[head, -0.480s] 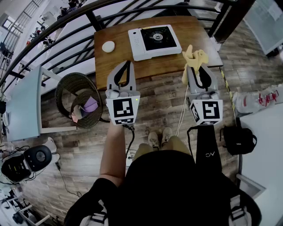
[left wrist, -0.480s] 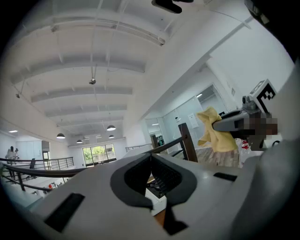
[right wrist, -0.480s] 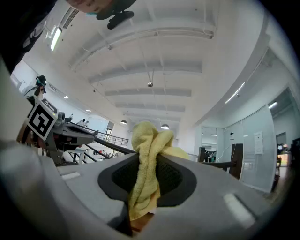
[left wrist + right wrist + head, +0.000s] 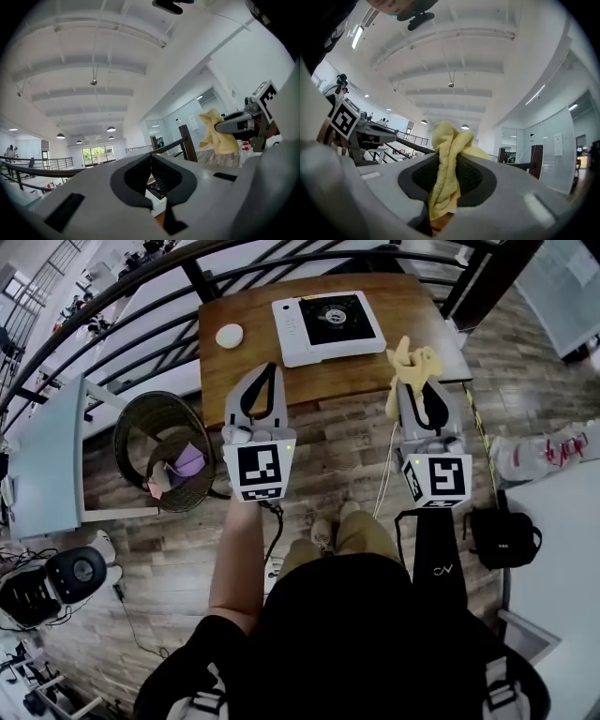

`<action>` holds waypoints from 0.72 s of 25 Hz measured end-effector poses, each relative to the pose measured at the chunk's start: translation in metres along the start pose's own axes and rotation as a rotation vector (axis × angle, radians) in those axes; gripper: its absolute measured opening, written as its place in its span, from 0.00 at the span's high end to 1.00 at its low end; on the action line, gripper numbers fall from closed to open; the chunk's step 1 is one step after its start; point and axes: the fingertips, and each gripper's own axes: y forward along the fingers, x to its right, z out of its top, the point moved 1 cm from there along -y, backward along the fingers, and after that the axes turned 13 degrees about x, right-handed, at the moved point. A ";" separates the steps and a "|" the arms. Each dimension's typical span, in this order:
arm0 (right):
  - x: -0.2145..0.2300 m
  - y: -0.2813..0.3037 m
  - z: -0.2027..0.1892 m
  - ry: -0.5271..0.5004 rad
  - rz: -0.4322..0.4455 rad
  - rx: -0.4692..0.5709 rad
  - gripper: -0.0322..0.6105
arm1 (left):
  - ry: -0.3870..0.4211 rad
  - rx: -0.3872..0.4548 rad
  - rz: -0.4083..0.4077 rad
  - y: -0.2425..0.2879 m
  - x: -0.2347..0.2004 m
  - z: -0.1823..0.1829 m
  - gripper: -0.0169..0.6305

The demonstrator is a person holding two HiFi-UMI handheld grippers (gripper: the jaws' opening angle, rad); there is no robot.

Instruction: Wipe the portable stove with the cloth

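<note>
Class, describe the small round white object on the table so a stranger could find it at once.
Find the brown wooden table by the black railing. On it lies a white portable stove; the disc sits to the stove's left, apart from it. It is the only round, plain white thing there.

White portable stove (image 4: 328, 327) with a black burner panel, flat near the far edge of the wooden tabletop (image 4: 342, 381). Yellow cloth (image 4: 412, 365), bunched in folds, pinched between the jaws of the right hand-held gripper (image 4: 420, 390) over the tabletop's near right corner, apart from the stove.
</note>
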 end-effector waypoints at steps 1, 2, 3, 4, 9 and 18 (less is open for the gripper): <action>0.001 0.001 -0.001 0.000 0.000 -0.003 0.81 | -0.001 -0.001 -0.002 0.001 0.000 -0.001 0.96; 0.002 0.002 -0.002 0.001 0.000 -0.005 0.81 | -0.003 -0.002 -0.005 0.002 0.000 -0.002 0.96; 0.003 0.005 -0.003 0.003 0.000 -0.004 0.81 | -0.007 -0.003 -0.006 0.004 -0.001 -0.003 0.96; 0.004 0.008 -0.004 0.006 0.001 -0.001 0.81 | -0.011 -0.003 -0.006 0.007 -0.002 -0.004 0.96; 0.014 0.038 -0.020 0.019 0.017 0.007 0.81 | -0.014 -0.013 0.003 0.031 -0.012 -0.018 0.96; 0.060 0.151 -0.068 0.049 0.077 0.040 0.81 | 0.019 -0.036 0.033 0.133 -0.035 -0.065 0.96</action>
